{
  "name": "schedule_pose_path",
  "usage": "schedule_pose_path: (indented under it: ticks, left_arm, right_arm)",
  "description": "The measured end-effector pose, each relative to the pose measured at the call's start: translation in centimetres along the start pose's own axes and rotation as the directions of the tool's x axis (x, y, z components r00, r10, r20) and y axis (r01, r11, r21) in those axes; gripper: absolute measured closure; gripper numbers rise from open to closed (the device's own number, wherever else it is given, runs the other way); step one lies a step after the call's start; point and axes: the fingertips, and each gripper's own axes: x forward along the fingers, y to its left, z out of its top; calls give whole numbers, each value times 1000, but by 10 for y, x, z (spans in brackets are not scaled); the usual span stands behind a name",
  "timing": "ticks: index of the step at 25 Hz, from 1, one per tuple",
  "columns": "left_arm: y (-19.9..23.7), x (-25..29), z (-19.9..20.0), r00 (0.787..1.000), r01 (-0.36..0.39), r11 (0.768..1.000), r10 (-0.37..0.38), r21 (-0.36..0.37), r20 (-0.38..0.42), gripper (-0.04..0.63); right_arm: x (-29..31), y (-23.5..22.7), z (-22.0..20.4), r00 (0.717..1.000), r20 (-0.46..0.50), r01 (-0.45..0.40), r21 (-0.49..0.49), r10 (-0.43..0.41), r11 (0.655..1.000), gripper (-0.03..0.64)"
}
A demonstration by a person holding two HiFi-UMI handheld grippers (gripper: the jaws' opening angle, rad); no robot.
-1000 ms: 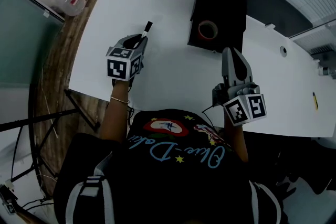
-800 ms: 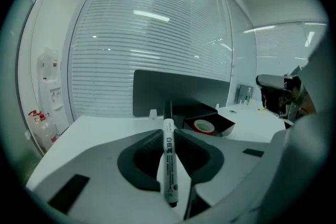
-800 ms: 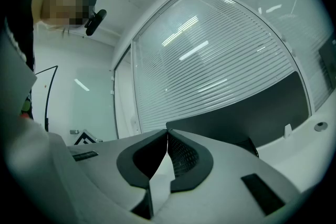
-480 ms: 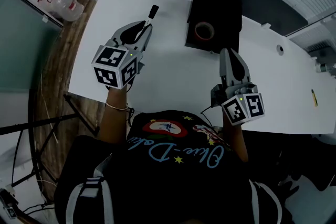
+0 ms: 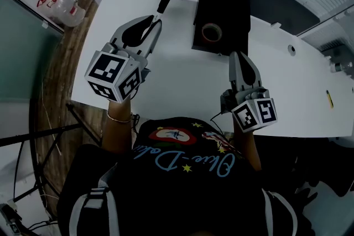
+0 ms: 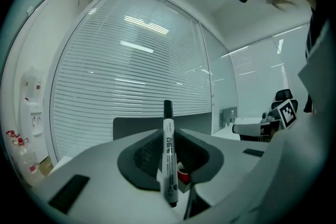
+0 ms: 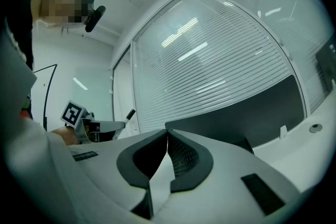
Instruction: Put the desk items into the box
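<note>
Lifted since a second ago: left gripper (image 5: 150, 24), clear of the desk (image 5: 177, 80), nearer the box (image 5: 229, 8).
Head view: marker (image 5: 162, 5) juts past its tip; tape roll (image 5: 211, 33) lies in the box.
Left gripper view: marker clamped upright between the jaws.
Right gripper view: right gripper (image 7: 167, 136) closed, empty.
I'd clear the rim first, then release low.

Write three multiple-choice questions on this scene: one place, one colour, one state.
1. Where is the roll of tape? A) on the floor B) inside the black box C) on a shelf
2. What colour is the cap of the marker? A) black B) red C) yellow
3. How do the jaws of the right gripper stand? A) wide apart B) closed on the marker C) closed together, empty
Answers: B: the head view shows it within the box's walls. A: black cap above a white barrel. C: the tips meet, nothing between.
</note>
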Motion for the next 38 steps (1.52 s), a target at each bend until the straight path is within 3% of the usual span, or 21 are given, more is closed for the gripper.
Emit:
schedule_pose_path:
  ticks: [9,21,30,38]
  left_arm:
    - [-15,-2,7,998,51,999,-51,6,35,499]
    - [-33,8,0,994,110,994,-110,0,23,499]
    - [-62,34,-1,980,198,980,-198,17,12,499]
    - [-88,73,-22,955,294,954,-290,62,-68,499]
  right_arm:
    - [-7,1,5,1000,13,21,-7,-21,1000,603]
    - [-27,-5,6,997,6,81,-5,-81,997,603]
    - [-59,-27,17,983,32,179,-12,-178,984,603]
    - [-95,-50,26,953,64,298,-23,-296,954,603]
